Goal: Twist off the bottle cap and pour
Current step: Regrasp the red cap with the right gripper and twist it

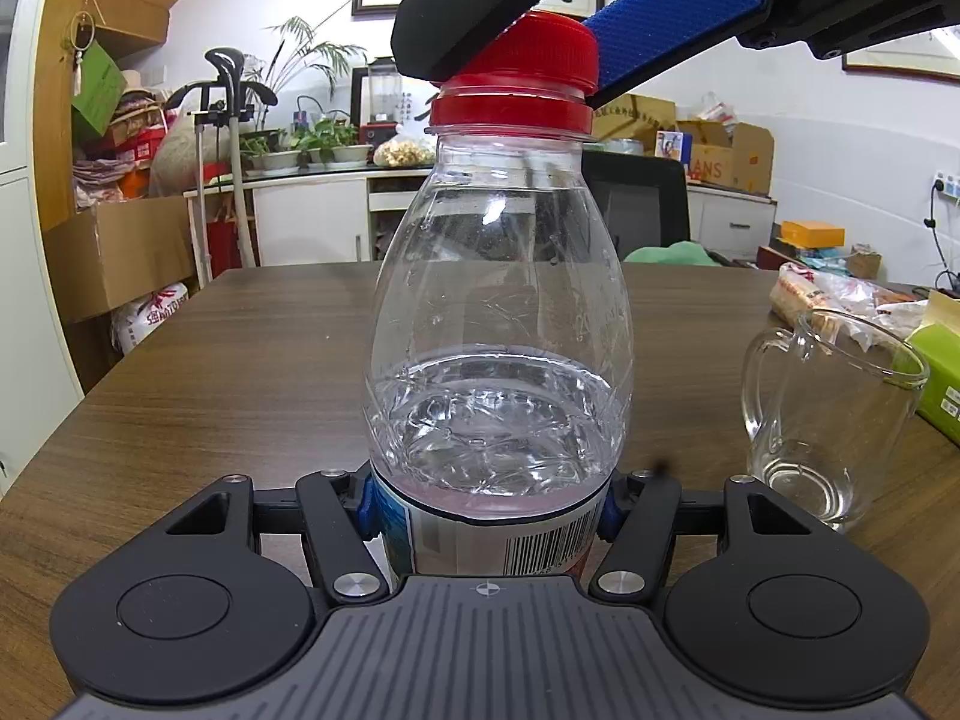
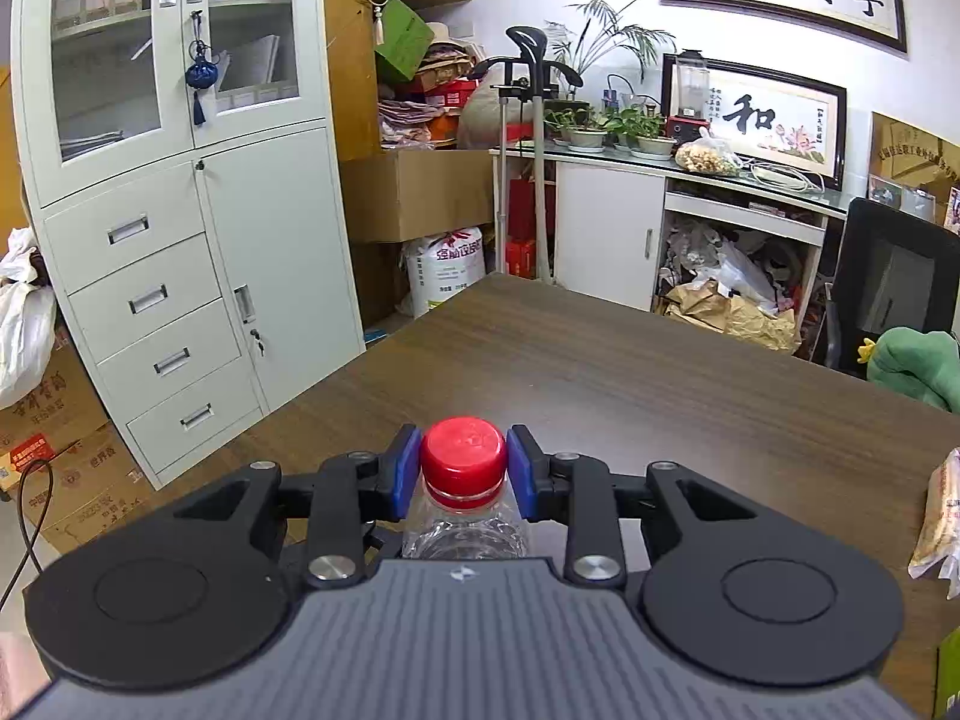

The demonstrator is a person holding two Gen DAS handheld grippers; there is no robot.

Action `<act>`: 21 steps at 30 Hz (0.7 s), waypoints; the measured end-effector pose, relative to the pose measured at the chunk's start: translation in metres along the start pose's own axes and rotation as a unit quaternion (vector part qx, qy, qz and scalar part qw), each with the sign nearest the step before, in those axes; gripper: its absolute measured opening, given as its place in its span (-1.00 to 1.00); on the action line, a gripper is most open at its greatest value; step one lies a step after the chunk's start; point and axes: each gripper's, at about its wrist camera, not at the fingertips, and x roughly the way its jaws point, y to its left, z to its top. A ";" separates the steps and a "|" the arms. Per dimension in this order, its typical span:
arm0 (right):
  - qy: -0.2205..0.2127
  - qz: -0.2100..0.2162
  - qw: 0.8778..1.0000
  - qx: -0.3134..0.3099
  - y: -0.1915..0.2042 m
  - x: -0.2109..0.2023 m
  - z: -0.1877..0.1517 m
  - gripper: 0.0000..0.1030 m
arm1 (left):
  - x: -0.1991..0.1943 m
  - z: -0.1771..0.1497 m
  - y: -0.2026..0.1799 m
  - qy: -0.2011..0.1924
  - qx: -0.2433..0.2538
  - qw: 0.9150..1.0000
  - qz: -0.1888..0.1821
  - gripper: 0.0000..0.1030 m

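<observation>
Left wrist view: the left gripper (image 1: 489,510) clamps the upright water bottle (image 1: 498,324) low on its label, on the tabletop (image 1: 240,360); a glass mug (image 1: 831,420) stands nearby. Right wrist view: the right gripper (image 2: 463,468) squeezes the red cap (image 2: 463,457). Likely best: twist squarely, bottle held steady.
</observation>
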 end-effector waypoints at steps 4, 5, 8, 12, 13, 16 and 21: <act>0.004 0.012 1.000 -0.013 -0.003 0.001 0.002 -0.37 | 0.000 -0.001 -0.001 -0.001 0.003 1.000 0.001 0.20; 0.007 0.015 1.000 -0.016 -0.004 0.001 0.002 -0.37 | 0.000 -0.001 -0.002 -0.001 0.003 1.000 0.001 0.20; 0.015 0.022 0.999 -0.026 -0.006 0.003 0.004 -0.37 | 0.000 -0.002 -0.003 -0.001 0.003 1.000 0.001 0.20; 0.031 0.035 0.998 -0.050 -0.007 0.007 0.007 -0.37 | 0.000 -0.001 -0.002 -0.001 0.002 1.000 0.000 0.20; 0.034 0.039 0.997 -0.056 -0.007 0.008 0.008 -0.37 | 0.000 -0.001 -0.002 -0.001 0.002 1.000 0.000 0.20; 0.038 0.053 0.996 -0.061 -0.010 0.009 0.011 -0.37 | 0.001 0.001 0.000 0.000 0.002 1.000 0.000 0.20; 0.031 0.063 0.995 -0.065 -0.010 0.008 0.012 -0.37 | 0.001 0.000 -0.001 0.000 0.002 1.000 0.000 0.21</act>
